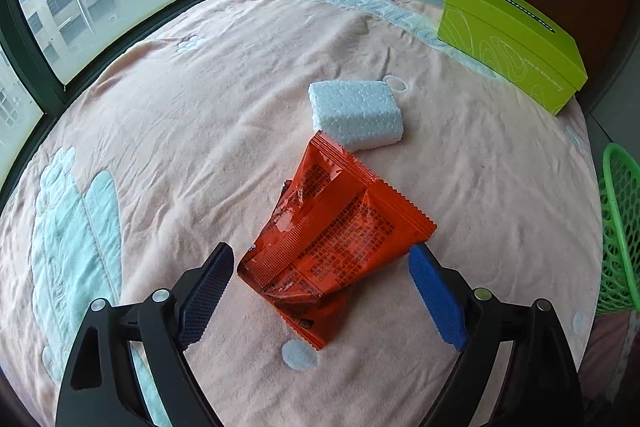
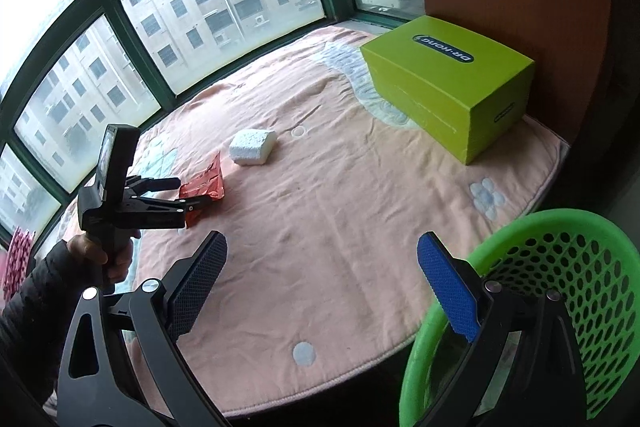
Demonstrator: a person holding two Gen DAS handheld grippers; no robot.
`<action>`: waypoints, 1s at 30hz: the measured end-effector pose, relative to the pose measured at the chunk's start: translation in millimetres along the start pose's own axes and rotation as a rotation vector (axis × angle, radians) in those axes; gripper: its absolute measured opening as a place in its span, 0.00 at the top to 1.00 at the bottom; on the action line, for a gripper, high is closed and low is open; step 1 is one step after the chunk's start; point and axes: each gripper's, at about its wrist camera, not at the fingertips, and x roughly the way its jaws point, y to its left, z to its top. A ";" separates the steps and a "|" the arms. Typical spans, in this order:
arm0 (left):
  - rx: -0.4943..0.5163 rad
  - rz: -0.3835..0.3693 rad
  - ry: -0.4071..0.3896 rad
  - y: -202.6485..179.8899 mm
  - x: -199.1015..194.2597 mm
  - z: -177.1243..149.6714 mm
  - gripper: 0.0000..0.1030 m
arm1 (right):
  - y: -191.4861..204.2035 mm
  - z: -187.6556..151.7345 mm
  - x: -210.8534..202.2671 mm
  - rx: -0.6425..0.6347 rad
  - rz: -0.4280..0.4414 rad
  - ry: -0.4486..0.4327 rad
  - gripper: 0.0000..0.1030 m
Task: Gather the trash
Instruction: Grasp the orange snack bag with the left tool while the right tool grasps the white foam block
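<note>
While your left tool (image 1: 320, 259) points steeply down at the pink blanket (image 1: 200, 99), its two blue-padded fingers (image 1: 436, 297) stand spread wide to either side of the torn orange snack wrapper (image 1: 336, 227), with the pads clear of the foil; nothing is grasped. The wrapper lies crumpled on the blanket, its near end between the fingertips and its far corner just touching the white foam block (image 1: 356, 113). Beyond the block, near the window corner, stands the lime-green cardboard box (image 1: 516, 43), well apart from both pieces of trash. At the right edge of the left wrist view, a slice of the green perforated basket (image 1: 620, 227) shows beside the blanket's edge.

In the right wrist view, your right tool (image 2: 322, 247) is likewise released, its fingers wide apart over bare blanket and holding nothing; the basket (image 2: 560, 239) sits just beneath and beside its right finger. The same view shows your left hand (image 2: 100, 255), in a dark sleeve, gripping the handle of the left tool (image 2: 188, 199) at the wrapper (image 2: 204, 187), with the foam block (image 2: 252, 145) just beyond and the box (image 2: 448, 87) farther right.
</note>
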 end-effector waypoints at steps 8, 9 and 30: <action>0.020 -0.031 0.004 1.9 10.5 -1.1 0.31 | 14.8 18.9 27.1 -0.038 0.024 0.036 0.08; 0.011 -0.035 0.003 3.5 10.6 -1.6 0.34 | 16.8 21.1 31.0 -0.045 0.026 0.040 0.08; -0.190 0.025 -0.061 49.2 -51.2 -38.8 0.57 | 73.1 69.1 140.0 -0.121 0.107 0.145 0.08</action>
